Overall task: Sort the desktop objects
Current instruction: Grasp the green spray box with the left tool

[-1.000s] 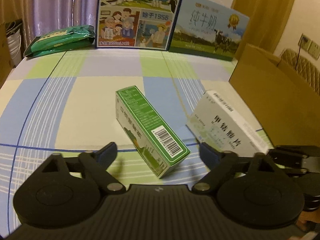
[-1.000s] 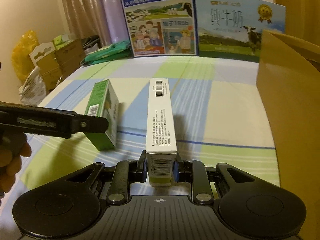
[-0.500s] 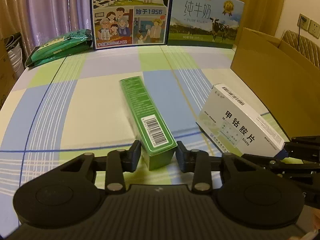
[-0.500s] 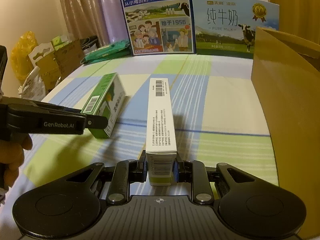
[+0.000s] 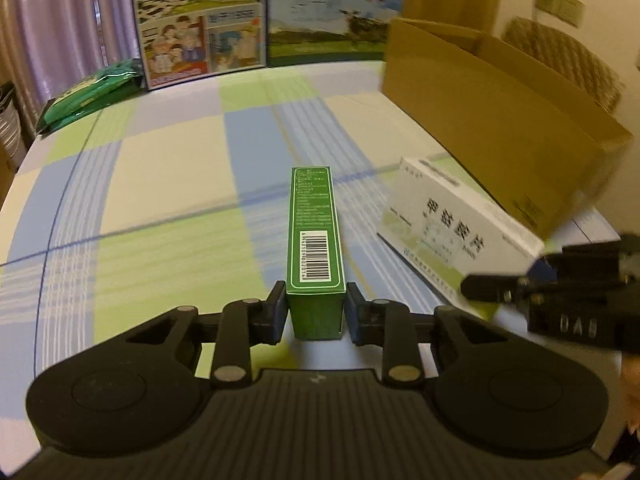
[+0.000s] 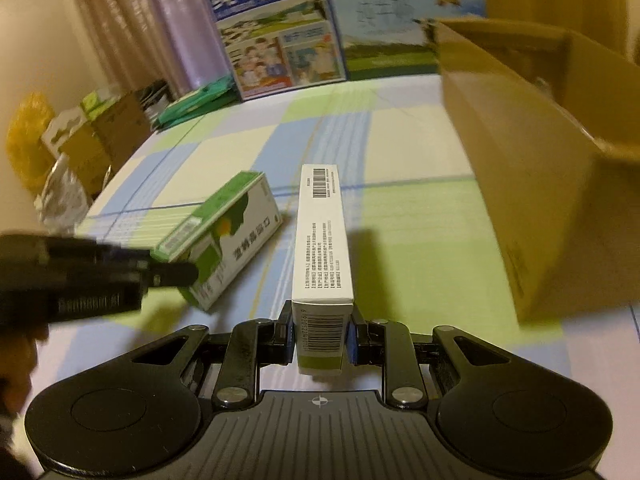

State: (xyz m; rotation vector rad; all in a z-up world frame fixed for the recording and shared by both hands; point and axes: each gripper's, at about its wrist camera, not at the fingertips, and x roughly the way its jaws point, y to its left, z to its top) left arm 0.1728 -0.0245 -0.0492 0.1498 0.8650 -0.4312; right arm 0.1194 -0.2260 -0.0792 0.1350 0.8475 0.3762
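1. Green medicine box (image 5: 317, 236), barcode face up, clamped by its near end between the left gripper (image 5: 316, 314) pads; long axis points to 12 o'clock.
2. White medicine box (image 6: 322, 248), narrow barcode side up, pinched at its near end by the right gripper (image 6: 320, 338), pointing to 12 o'clock.
3. In the left wrist view the white box sits at 3 o'clock of the green one, close but apart; whether either touches the tablecloth cannot be told.
4. Open cardboard box (image 5: 492, 120) at 2 o'clock, near the white box.
5. Checked tablecloth (image 5: 168, 184) below both.
6. Two milk cartons (image 5: 200, 24) stand at 12 o'clock on the far edge; green packet (image 5: 92, 94) at 10 o'clock.
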